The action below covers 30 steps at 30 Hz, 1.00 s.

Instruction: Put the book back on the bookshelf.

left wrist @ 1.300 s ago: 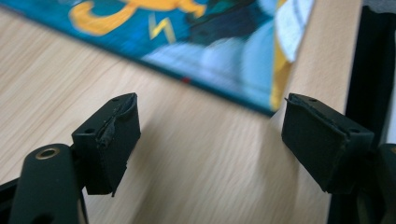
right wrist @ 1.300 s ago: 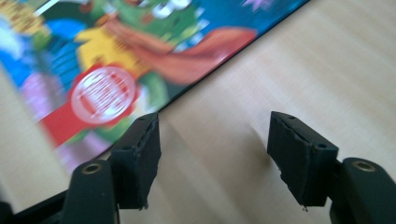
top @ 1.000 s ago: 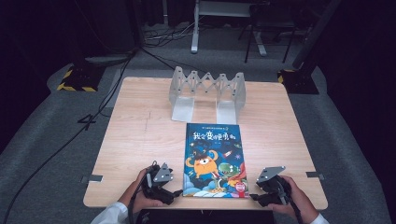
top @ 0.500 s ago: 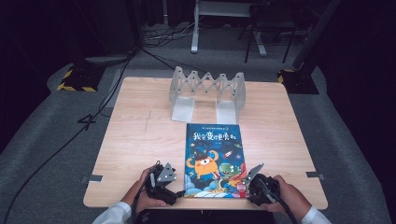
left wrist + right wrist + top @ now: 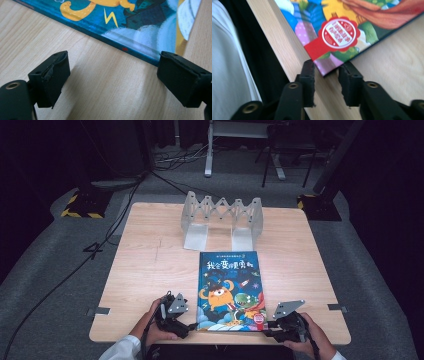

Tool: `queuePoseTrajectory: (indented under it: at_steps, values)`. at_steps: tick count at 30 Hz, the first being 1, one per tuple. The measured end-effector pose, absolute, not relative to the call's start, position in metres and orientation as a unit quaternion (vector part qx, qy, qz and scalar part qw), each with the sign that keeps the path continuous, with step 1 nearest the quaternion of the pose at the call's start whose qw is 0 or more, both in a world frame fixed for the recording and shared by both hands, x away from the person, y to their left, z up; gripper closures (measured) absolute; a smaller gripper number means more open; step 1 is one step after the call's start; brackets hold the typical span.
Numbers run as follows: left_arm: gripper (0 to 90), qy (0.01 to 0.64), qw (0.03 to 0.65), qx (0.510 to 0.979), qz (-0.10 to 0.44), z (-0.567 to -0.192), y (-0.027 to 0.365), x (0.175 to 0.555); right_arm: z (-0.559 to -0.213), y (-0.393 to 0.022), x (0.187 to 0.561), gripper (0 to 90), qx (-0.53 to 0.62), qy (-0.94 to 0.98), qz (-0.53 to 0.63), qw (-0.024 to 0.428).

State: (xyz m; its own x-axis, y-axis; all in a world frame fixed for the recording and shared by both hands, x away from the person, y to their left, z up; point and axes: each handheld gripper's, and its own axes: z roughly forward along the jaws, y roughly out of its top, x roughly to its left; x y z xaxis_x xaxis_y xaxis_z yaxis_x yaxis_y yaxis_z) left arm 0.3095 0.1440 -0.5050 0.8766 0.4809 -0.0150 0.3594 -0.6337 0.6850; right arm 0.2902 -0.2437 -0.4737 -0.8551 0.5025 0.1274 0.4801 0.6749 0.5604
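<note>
A picture book (image 5: 229, 287) with a blue cartoon cover lies flat on the wooden table (image 5: 150, 260), its near edge by the table's front. My left gripper (image 5: 191, 325) rests on the table just left of the book's near left corner. In the left gripper view its jaws (image 5: 112, 60) stand wide open over bare wood, with the book's edge (image 5: 120, 20) just past the tips. My right gripper (image 5: 267, 325) is at the near right corner. Its jaws (image 5: 326, 66) have just been opening a little and are nearly together, with the book's corner (image 5: 342, 32) wedged between the tips.
A clear zigzag book rack (image 5: 222, 215) stands at the back of the table, beyond the book. The table's front edge (image 5: 277, 50) runs right beside the right gripper, with a white sleeve (image 5: 232, 62) below it. Bare wood lies left and right of the book.
The right gripper has slid left along the front edge onto the book's near right corner. The left gripper has stayed where it was, jaws wide.
</note>
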Motion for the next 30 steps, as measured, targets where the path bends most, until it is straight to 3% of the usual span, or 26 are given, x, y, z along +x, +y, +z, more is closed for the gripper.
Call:
queuePoseTrajectory:
  at_steps: [4, 8, 26, 30]
  values:
    - [11.7, 0.235, 0.359, 0.899, 0.084, -0.505, 0.144, 0.31, -0.469, -0.247, 0.3, 44.3, 0.264, 0.899, 0.349, -0.013]
    - [11.7, 0.235, 0.359, 0.899, 0.084, -0.505, 0.144, 0.31, -0.463, -0.251, 0.313, 37.4, 0.273, 0.879, 0.389, -0.044]
    - [11.7, 0.231, 0.359, 0.901, 0.083, -0.505, 0.144, 0.311, -0.465, -0.229, 0.376, 30.1, 0.279, 0.853, 0.434, -0.08]
    - [11.7, 0.229, 0.36, 0.901, 0.083, -0.505, 0.144, 0.312, -0.47, -0.222, 0.385, 31.8, 0.267, 0.853, 0.439, -0.09]
